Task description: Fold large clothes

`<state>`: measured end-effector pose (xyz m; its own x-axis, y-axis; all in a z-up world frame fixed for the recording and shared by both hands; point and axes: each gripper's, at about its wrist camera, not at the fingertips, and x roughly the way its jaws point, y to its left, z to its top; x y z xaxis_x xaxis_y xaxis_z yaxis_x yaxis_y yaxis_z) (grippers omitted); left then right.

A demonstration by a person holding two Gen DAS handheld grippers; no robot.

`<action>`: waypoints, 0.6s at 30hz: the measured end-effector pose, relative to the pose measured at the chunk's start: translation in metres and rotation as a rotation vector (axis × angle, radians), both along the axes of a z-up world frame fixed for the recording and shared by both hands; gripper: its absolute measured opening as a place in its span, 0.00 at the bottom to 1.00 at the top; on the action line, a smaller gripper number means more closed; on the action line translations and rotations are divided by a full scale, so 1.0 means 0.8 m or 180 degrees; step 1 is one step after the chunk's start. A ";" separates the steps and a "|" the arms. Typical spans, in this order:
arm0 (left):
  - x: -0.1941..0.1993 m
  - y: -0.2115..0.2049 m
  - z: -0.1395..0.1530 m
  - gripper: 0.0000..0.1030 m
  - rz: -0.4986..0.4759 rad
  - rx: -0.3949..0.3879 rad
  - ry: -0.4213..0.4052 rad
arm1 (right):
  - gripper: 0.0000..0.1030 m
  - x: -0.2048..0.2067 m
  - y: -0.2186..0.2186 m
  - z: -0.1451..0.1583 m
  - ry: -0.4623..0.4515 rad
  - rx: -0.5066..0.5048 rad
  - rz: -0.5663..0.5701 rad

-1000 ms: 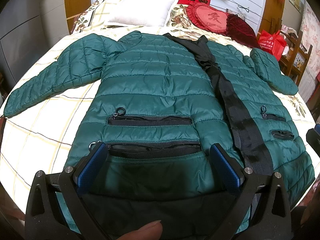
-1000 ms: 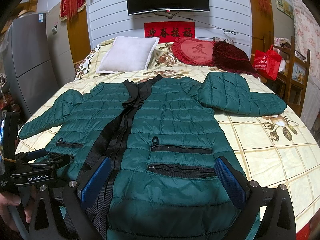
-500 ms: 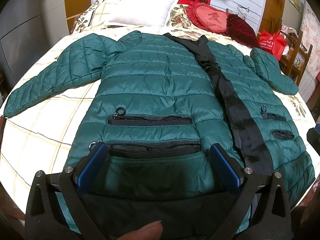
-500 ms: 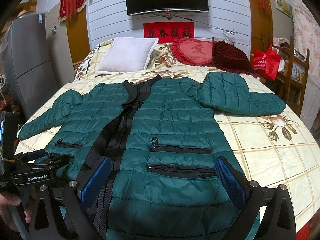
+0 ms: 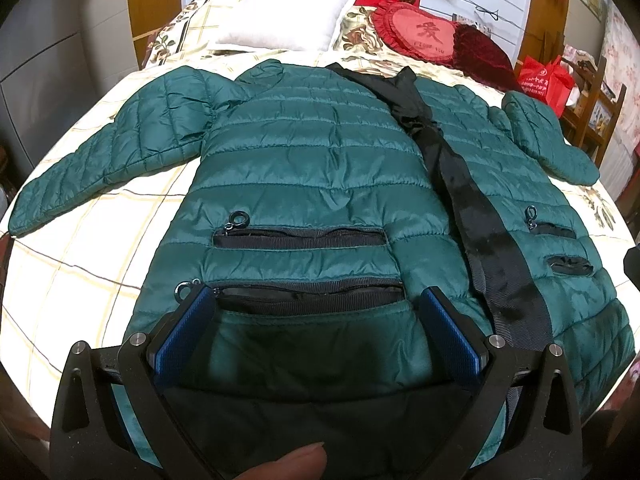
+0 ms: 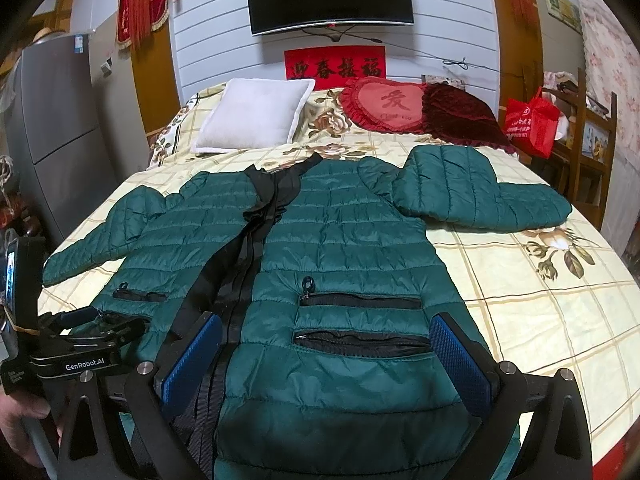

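So both grippers, left and right, hover with fingers spread wide, gripping nothing. Jacket lies flat on the bed just ahead of them, hem nearest, probably so it's easy to grab.

bare bedspread beside jacket, pillows crowding headboard end

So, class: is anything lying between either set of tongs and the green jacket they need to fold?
Nothing visible. Both the left tongs and the right tongs hang open right over the hem of the green jacket, which lies flat on the bed.
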<state>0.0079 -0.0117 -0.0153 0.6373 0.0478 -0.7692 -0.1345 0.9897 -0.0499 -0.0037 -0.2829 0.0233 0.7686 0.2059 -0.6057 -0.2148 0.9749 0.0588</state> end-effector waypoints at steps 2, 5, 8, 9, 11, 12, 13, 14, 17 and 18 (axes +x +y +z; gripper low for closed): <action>0.000 0.000 0.000 1.00 0.0001 -0.0002 -0.0003 | 1.00 0.000 0.000 0.000 0.0003 0.0001 0.0000; 0.000 0.000 0.000 1.00 0.0001 -0.0002 -0.0001 | 1.00 0.000 0.000 0.000 -0.0001 -0.0001 -0.0004; 0.000 0.000 0.000 1.00 0.0001 -0.0002 -0.0005 | 1.00 -0.001 0.000 0.000 -0.0002 -0.0005 -0.0001; 0.000 0.000 0.000 1.00 0.0001 -0.0005 -0.0004 | 1.00 0.000 -0.001 0.000 -0.0003 -0.0004 -0.0001; 0.000 -0.001 0.000 1.00 0.0002 -0.0002 -0.0004 | 1.00 0.000 -0.001 0.001 -0.0004 -0.0004 -0.0002; 0.000 -0.001 0.000 1.00 0.0001 0.0002 -0.0002 | 1.00 0.000 -0.001 0.000 -0.0002 -0.0001 -0.0004; 0.000 -0.001 0.000 1.00 0.0000 0.0001 -0.0001 | 1.00 0.000 -0.001 0.000 -0.0002 0.0003 -0.0006; 0.000 -0.001 0.000 1.00 0.0000 0.0003 -0.0002 | 1.00 0.000 -0.001 0.001 -0.0004 0.0009 -0.0007; 0.000 -0.001 0.000 1.00 0.0002 0.0001 -0.0004 | 1.00 0.000 0.000 0.001 -0.0002 0.0004 -0.0005; 0.000 -0.001 0.000 1.00 0.0002 0.0001 -0.0003 | 1.00 -0.001 -0.001 0.001 -0.0006 0.0002 -0.0006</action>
